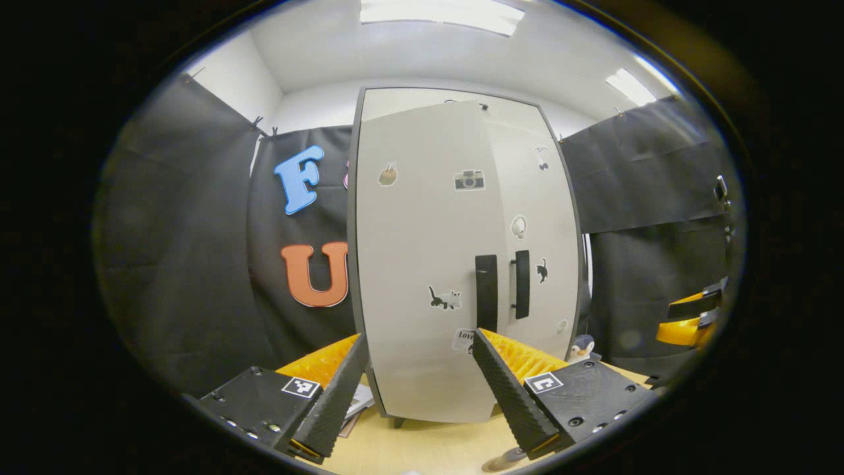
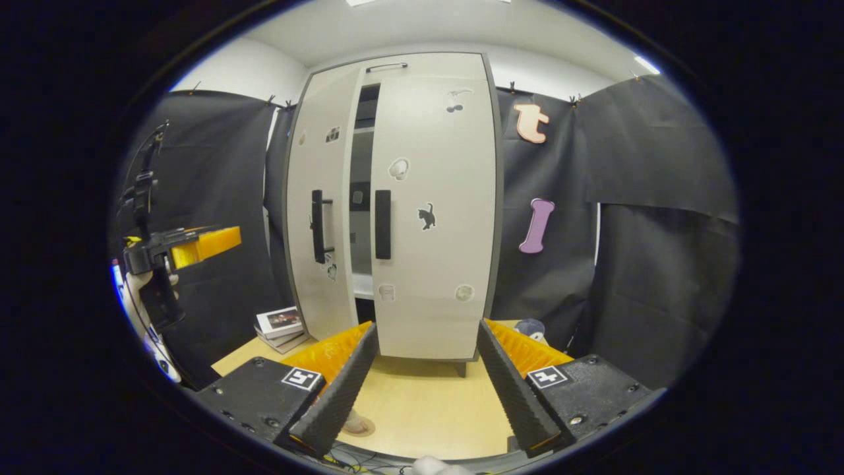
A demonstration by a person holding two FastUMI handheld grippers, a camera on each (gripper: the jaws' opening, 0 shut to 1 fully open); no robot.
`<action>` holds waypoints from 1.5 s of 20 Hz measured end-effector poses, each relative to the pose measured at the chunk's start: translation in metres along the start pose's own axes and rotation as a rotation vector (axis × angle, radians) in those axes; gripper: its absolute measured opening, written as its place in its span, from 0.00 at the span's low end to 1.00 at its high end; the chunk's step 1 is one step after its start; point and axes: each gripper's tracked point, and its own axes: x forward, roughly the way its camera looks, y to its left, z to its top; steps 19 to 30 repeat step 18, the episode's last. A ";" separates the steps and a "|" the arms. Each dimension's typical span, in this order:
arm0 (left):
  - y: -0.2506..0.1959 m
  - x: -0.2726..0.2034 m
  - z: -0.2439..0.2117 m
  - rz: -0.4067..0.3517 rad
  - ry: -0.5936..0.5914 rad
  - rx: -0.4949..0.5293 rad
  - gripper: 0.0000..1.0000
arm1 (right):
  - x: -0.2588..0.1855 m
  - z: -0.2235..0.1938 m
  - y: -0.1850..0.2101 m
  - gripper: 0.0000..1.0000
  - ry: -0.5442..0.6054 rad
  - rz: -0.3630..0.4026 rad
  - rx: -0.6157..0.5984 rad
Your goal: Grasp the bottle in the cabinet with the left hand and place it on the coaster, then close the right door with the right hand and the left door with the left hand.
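The white cabinet stands on the wooden table. Its left door (image 1: 422,264) is swung part way out toward me, and its right door (image 2: 435,218) lies nearly flush. A dark gap between the doors shows shelves inside. Black handles (image 1: 486,293) run along the meeting edges. My left gripper (image 1: 419,335) is open just in front of the left door, with nothing between its fingers. Facing the right door, my right gripper (image 2: 425,326) is also open and holds nothing. A flat round coaster (image 2: 359,427) lies on the table near the front. I cannot make out the bottle.
A small stack of books (image 2: 280,323) lies on the table left of the cabinet. A penguin figurine (image 1: 581,346) stands at the cabinet's right corner. The other gripper (image 2: 198,244), held by a hand, hangs at the left of the right gripper view.
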 end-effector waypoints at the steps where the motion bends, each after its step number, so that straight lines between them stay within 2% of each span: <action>1: 0.001 -0.006 -0.003 0.006 0.007 -0.009 0.97 | 0.001 0.000 0.002 0.97 -0.002 0.000 -0.002; 6: 0.017 -0.035 -0.029 0.083 0.055 0.014 0.98 | 0.005 -0.001 0.009 0.99 -0.023 -0.011 0.000; 11: 0.019 -0.054 -0.049 0.115 0.101 0.000 0.97 | 0.006 -0.006 0.014 0.96 -0.043 -0.041 0.009; 18: 0.007 -0.056 -0.047 0.083 0.099 0.006 0.98 | 0.006 -0.007 0.023 0.99 -0.051 -0.030 0.003; 30: 0.007 -0.056 -0.047 0.083 0.099 0.006 0.98 | 0.006 -0.007 0.023 0.99 -0.051 -0.030 0.003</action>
